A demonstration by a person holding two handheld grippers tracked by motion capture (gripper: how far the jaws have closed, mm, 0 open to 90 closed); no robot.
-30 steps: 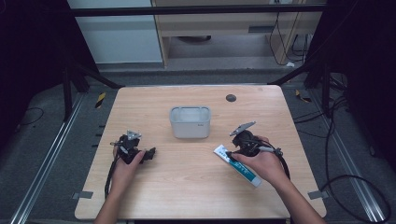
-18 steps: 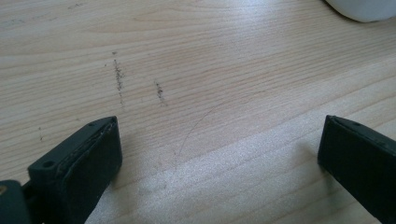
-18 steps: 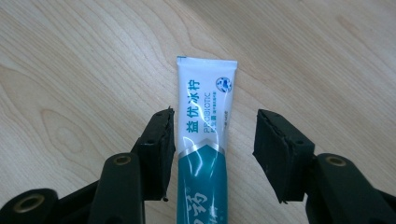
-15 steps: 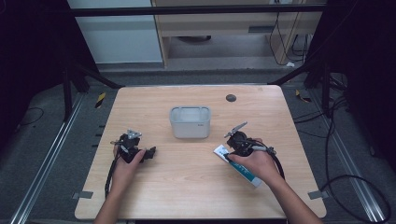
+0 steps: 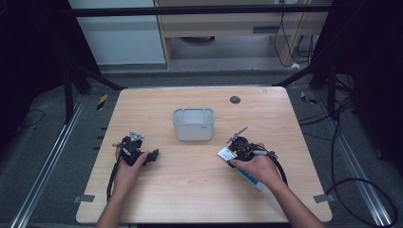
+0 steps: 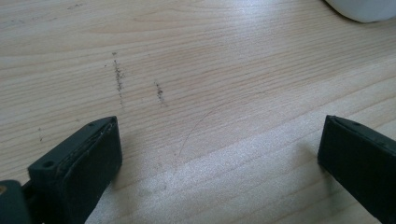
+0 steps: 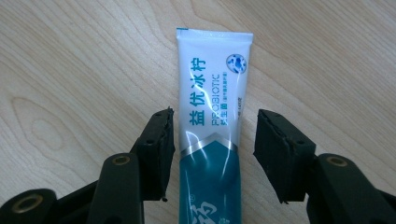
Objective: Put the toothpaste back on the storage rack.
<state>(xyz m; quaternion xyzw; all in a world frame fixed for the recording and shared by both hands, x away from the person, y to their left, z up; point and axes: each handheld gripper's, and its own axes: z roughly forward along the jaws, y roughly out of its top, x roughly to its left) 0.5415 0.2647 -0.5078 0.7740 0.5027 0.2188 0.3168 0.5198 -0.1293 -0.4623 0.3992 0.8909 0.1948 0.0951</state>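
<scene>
Toothpaste tube [image 7: 212, 116] flat on table; white tub [image 5: 193, 124] seemingly empty.

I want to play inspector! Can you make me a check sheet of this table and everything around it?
Surface: wooden table, a few small dark marks in the left gripper view.
Job's things: toothpaste tube lies flat; white tub stands mid-table.
Clutter: small dark round spot near the far edge.
Grippers: right gripper straddles the tube, its jaws have just been closing, a gap shows on the right side; left gripper open over bare wood.
Cables: one trails from each gripper; more lie on the floor at the right.
Surroundings: dark frame, grey floor, wooden furniture behind.
</scene>
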